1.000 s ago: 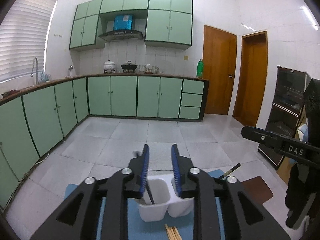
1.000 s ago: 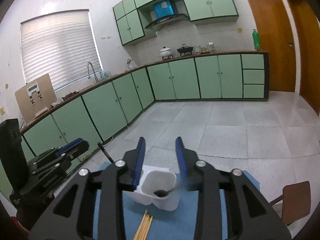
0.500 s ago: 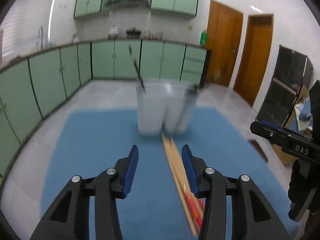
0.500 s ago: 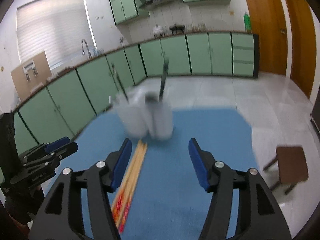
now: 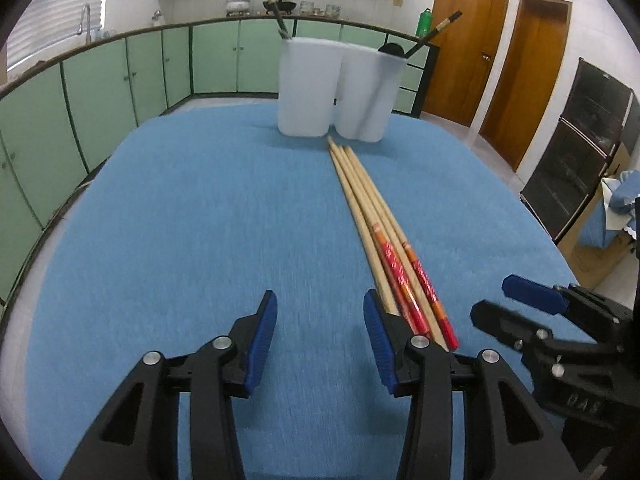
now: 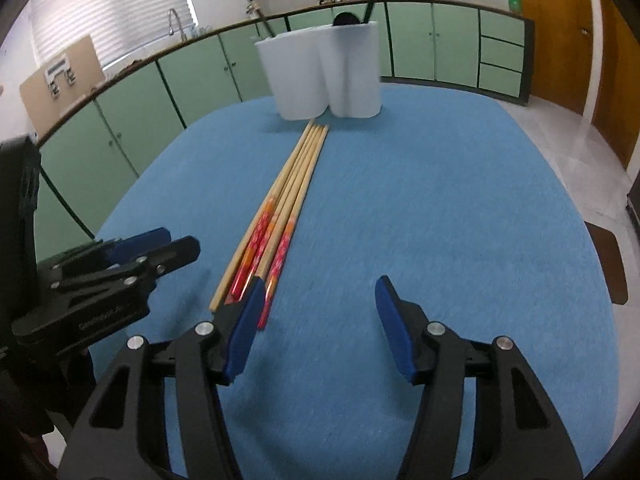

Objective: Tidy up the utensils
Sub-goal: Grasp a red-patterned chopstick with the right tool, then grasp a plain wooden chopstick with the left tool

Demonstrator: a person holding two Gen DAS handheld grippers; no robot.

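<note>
- The left hand-held gripper point(image 5: 320, 338) is low over the blue table point(image 5: 200, 220), its jaws spread wide with nothing between them.
- The right hand-held gripper point(image 6: 320, 320) is also low over the table point(image 6: 460, 200), its jaws spread wide and holding nothing.
- A bundle of wooden chopsticks point(image 5: 374, 224) lies flat on the table, side by side and touching each other. The thin ends point to the holder and the red and orange printed ends point to the grippers.
- In the left view the near ends of the chopsticks lie just beside the right finger point(image 5: 380, 344) of the left hand-held gripper, outside the jaws.
- In the right view the chopsticks point(image 6: 280, 216) end just beside its left finger point(image 6: 242, 330), also outside the jaws.
- A white holder point(image 5: 340, 88) with two compartments stands upright at the far side of the table, just beyond the thin ends of the chopsticks.
- A dark utensil point(image 5: 274, 8) sticks up from the left compartment, and another dark utensil point(image 5: 434, 34) leans out of the right compartment.
- Each gripper is visible at the edge of the other's view, so they are near each other.
</note>
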